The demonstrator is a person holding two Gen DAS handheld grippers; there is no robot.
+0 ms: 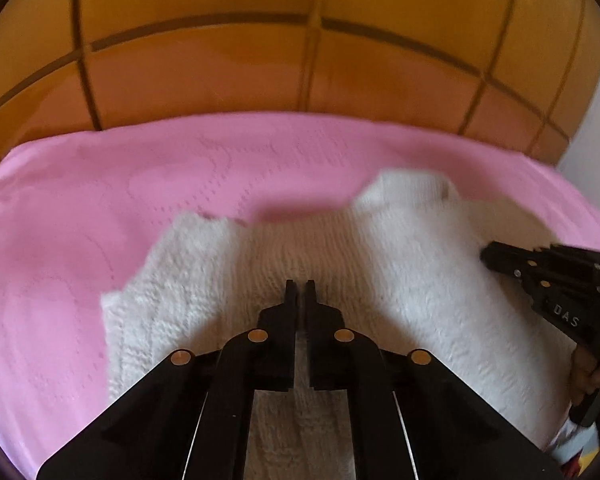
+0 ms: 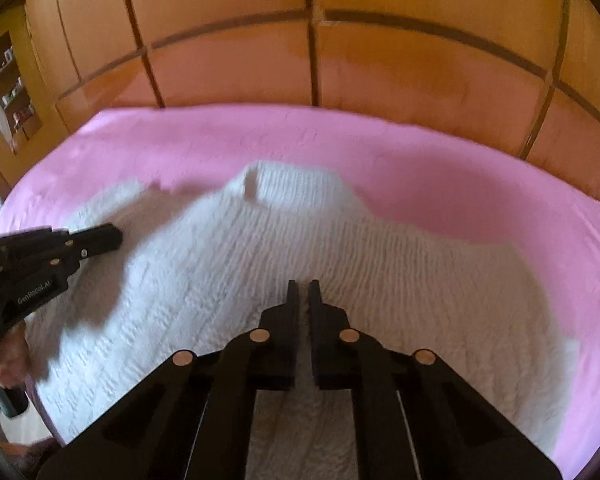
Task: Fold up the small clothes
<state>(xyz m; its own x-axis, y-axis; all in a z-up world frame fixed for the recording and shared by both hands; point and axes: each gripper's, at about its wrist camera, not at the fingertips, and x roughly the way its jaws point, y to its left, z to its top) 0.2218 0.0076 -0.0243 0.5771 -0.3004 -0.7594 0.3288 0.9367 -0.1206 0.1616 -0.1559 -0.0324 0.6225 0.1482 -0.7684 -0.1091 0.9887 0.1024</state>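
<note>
A white knitted sweater [image 1: 400, 248] lies spread on a pink sheet [image 1: 100, 200], its collar [image 2: 284, 188] toward the far side. My left gripper [image 1: 300, 286] hovers over the sweater's left part, jaws together, with no cloth visibly pinched. My right gripper [image 2: 304, 286] is over the sweater [image 2: 260, 264] below the collar, also shut with nothing seen between the fingers. Each gripper shows in the other's view: the right one [image 1: 490, 256] at the right edge, the left one [image 2: 108, 238] at the left edge, both above the knit.
The pink sheet [image 2: 460, 184] covers the whole surface and ends at a far edge. Beyond it is an orange tiled floor [image 1: 220, 72]. A shelf [image 2: 12, 88] stands far left. A hand [image 2: 12, 356] holds the left gripper's handle.
</note>
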